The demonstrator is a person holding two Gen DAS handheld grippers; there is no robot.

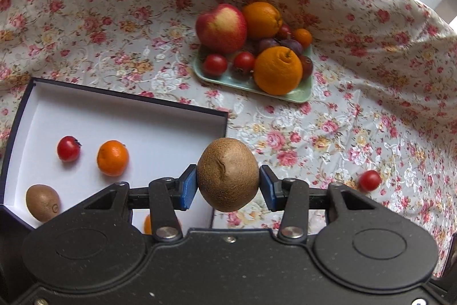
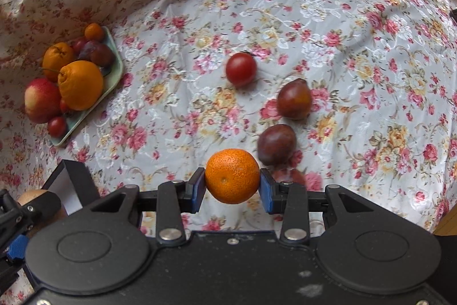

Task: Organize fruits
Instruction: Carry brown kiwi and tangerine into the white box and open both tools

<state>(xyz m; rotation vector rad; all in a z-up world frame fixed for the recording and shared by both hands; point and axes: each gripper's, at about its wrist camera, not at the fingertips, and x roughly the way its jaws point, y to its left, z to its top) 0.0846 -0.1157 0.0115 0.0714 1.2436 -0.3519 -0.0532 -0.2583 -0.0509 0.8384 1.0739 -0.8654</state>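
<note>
My left gripper [image 1: 228,185] is shut on a brown kiwi [image 1: 227,174], held just above the right edge of a white-lined dark box [image 1: 114,116]. Inside the box lie a red tomato [image 1: 68,148], a small mandarin [image 1: 112,158] and another kiwi [image 1: 42,202]; a further orange fruit is partly hidden behind the gripper. My right gripper [image 2: 232,185] is shut on a small mandarin [image 2: 232,175] above the floral cloth. Beyond it lie two dark plums [image 2: 276,144] [image 2: 294,98] and a red tomato [image 2: 240,69].
A pale green plate [image 1: 294,96] holds an apple [image 1: 221,27], two oranges, tomatoes and plums; the plate [image 2: 114,76] also appears at the left of the right wrist view. A loose tomato [image 1: 370,180] lies on the cloth. The box corner [image 2: 72,179] and the other gripper show lower left.
</note>
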